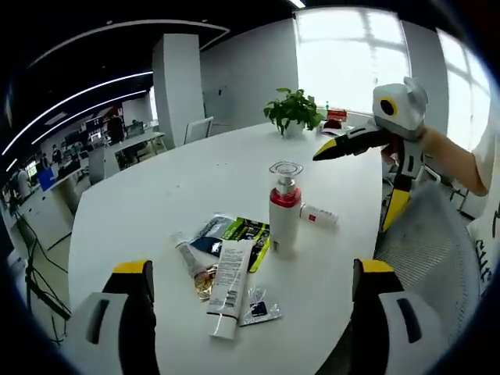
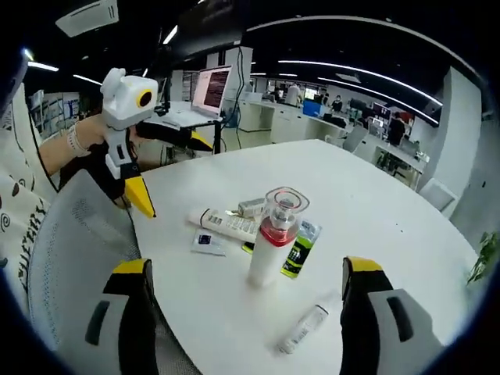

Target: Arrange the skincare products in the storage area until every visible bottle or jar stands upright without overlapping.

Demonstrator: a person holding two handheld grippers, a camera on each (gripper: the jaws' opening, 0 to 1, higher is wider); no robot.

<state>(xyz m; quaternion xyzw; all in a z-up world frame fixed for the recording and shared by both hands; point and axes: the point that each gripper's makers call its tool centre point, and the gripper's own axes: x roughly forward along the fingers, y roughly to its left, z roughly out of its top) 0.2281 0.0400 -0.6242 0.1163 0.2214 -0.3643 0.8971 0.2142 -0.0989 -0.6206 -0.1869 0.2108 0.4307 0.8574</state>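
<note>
A white pump bottle [image 1: 284,211] [image 2: 271,242] with a red band and a clear cap stands upright mid-table. Around it lie a long white tube [image 1: 229,289] [image 2: 226,223], a small white bottle [image 1: 319,215] [image 2: 305,328] on its side, a green-and-black sachet [image 1: 248,234] [image 2: 298,250], a thin clear tube [image 1: 191,262] and a small foil sachet [image 1: 258,306] [image 2: 207,242]. My left gripper [image 1: 253,269] [image 2: 180,181] is open, short of the pile. My right gripper [image 2: 247,266] [image 1: 351,191] is open too, on the opposite side, holding nothing.
The round white table [image 1: 156,203] [image 2: 375,203] carries a potted plant [image 1: 293,109] at its far edge. A grey mesh chair back [image 1: 430,250] [image 2: 70,258] stands against the table beside the grippers. A laptop [image 2: 209,87] and office desks lie beyond.
</note>
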